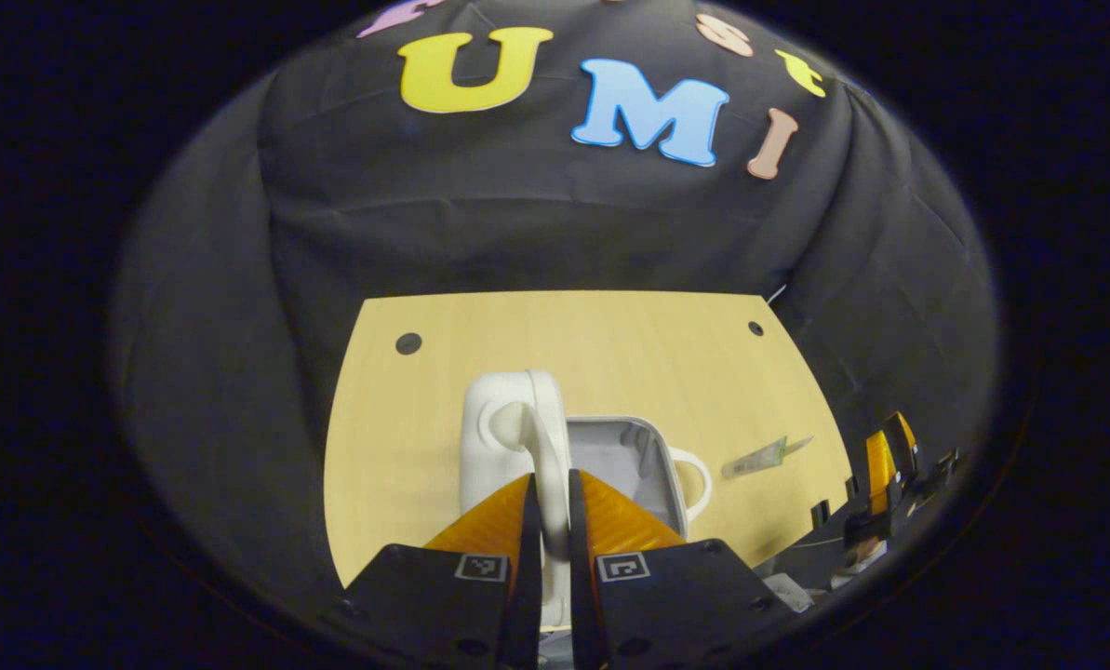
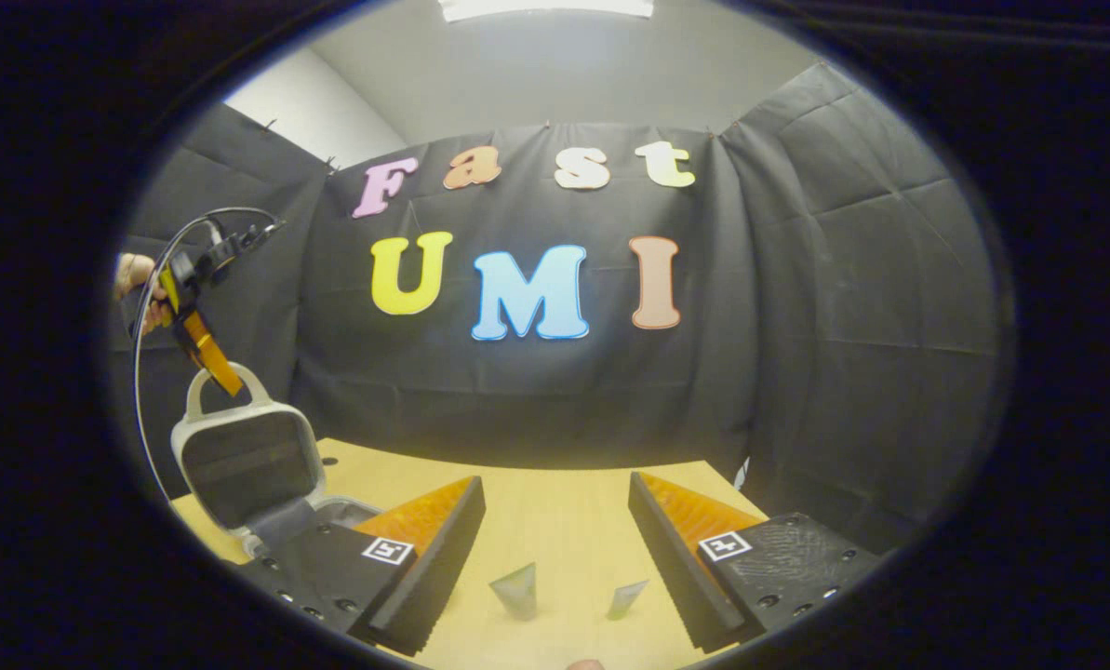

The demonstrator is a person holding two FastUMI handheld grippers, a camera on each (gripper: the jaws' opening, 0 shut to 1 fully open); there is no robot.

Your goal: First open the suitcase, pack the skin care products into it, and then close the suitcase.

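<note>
Here we judge the lid stiff yet light; left tongs pinch its handle, right tongs stand wide over two tubes.

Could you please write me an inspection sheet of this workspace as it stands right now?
Surface: wooden table, two dark round marks near its far edge.
Job's things: white suitcase open, lid upright; two tubes lying on the table.
Clutter: nothing seen.
Grippers: left gripper shut on the suitcase lid handle; right gripper open above the tubes.
Cables: cable looping from the left gripper.
Surroundings: black cloth walls, ceiling light.
</note>
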